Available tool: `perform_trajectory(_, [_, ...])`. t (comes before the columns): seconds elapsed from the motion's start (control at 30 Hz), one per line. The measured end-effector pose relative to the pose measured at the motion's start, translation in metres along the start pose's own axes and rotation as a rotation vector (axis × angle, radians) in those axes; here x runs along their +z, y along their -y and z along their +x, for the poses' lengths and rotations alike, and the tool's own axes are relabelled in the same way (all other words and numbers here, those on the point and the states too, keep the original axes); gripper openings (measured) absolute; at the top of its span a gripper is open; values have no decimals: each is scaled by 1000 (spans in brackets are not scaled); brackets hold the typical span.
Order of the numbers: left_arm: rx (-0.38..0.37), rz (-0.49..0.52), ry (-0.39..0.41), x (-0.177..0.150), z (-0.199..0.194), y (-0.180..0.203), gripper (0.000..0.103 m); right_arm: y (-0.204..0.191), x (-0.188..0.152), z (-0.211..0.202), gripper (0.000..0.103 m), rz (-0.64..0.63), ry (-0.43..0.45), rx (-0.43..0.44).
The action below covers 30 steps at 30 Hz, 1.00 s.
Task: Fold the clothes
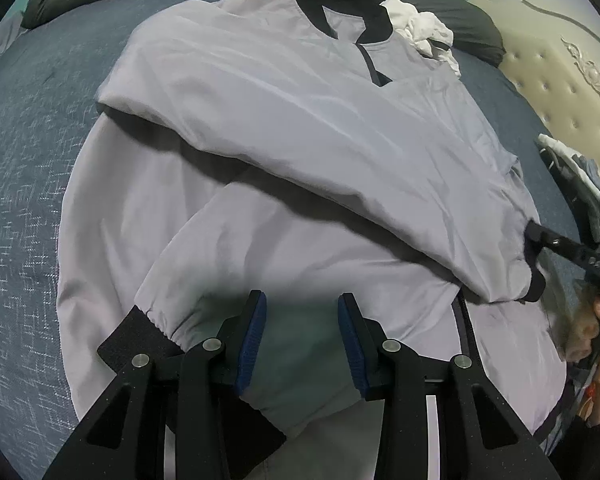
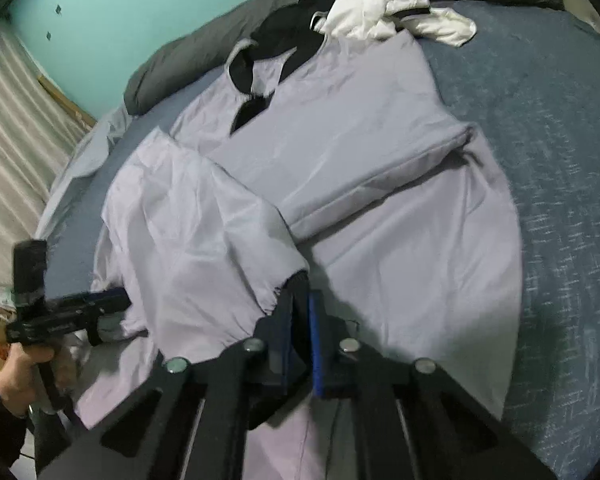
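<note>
Right tongs [image 2: 300, 312] on jacket cuff [image 2: 298, 280]

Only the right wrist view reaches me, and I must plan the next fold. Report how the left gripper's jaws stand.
Observer: The left gripper is open over the grey jacket, with no fabric pinched between its pads.
Operator: My right gripper is shut on one sleeve cuff. Locate the other one.
Observer: The other black cuff lies flat on the jacket, just beside the left gripper's left finger, and nothing grips it.
</note>
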<state>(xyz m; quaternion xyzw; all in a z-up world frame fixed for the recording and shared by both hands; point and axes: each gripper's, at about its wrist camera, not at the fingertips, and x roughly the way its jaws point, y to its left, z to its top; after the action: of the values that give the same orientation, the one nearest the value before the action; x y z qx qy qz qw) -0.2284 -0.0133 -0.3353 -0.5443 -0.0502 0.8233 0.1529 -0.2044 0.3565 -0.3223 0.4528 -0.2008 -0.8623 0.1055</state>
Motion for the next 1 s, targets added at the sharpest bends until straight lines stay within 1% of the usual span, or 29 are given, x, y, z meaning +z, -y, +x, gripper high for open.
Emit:
perform_trajectory(0.07, [3,0,-2,-1,1,0,41,2,-1,-15,6,23,37,8])
perform_trajectory(0.3, [20,2,-8,0,5,2,40,11,-5,-70,6,103,180,-12])
perform_trajectory(0.43, [46,7,-14,0,2,7,41,30,-8,-77,6,176,198,-3])
perform_trajectory(0.5, [42,18,5,3,-14,11,41,34,-9,-76,6,191,197,0])
perform_trajectory(0.53, [41,30,35,5,-25,11,41,35,-9,-75,6,199,196,1])
perform_trajectory(0.6, [64,40,87,12,-46,1,41,38,-9,-75,6,207,200,-7])
perform_trajectory(0.7, [114,4,110,28,-57,-31,41,43,-9,-78,6,218,211,-17])
perform_trajectory(0.8, [166,-28,107,47,-55,-68,41,46,-11,-78,6,230,210,-9])
perform_trajectory(0.83, [183,-27,109,47,-58,-83,41,46,-11,-78,6,232,209,-7])
perform_trajectory(0.93, [213,2,93,60,-48,-92,40,46,-12,-78,6,236,208,-4])
perform_trajectory(1.0, [237,41,75,74,-33,-89,40,46,-11,-77,6,235,206,-5])
